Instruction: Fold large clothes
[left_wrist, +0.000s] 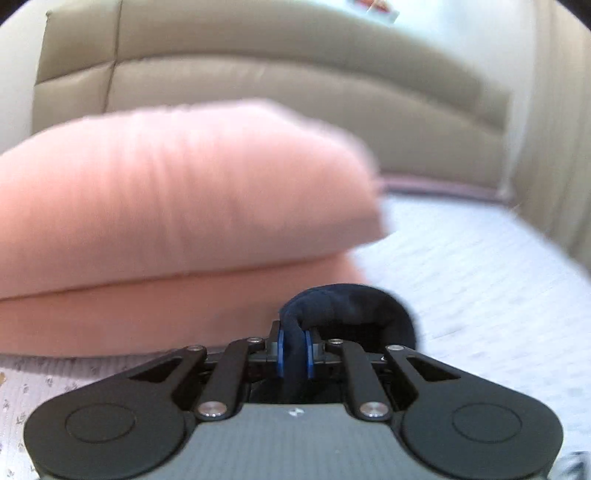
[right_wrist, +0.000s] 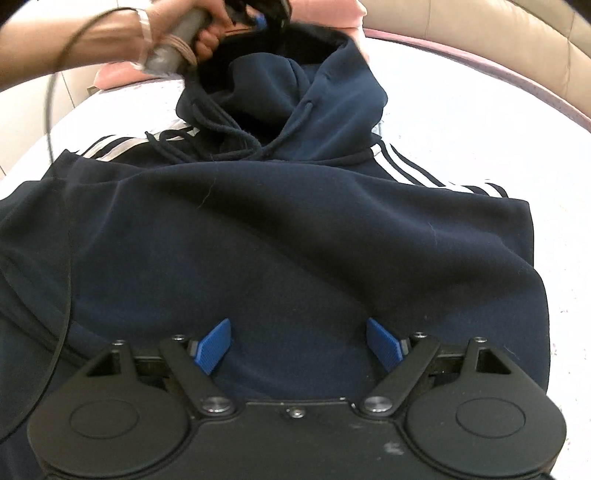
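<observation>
Both grippers worked over a navy hoodie spread on a white bedsheet. Nearest, the right gripper hung just above the hoodie's folded body with its blue fingers spread wide and nothing between them; dark fleece filled the whole gap and ran out past both fingers to either side. Beyond that, white sleeve stripes showed at both shoulders, and drawstrings trailed loosely over the chest. Farther on, the hood lay toward the bed's far edge, its opening lifted.

At that far end the left gripper had its blue pads pressed together on a fold of the hood's rim, which looped up and to the right from the pinch. In the right wrist view the left hand gripped the tool's handle above the hood, with a black cable arcing from it down the bed's left side.

Just behind the hood sat two stacked pink pillows, blurred, close against the hood and crowding that edge. Bare sheet lay open to the hoodie's right, reaching a mauve piped border. Farthest back stood a beige padded headboard.
</observation>
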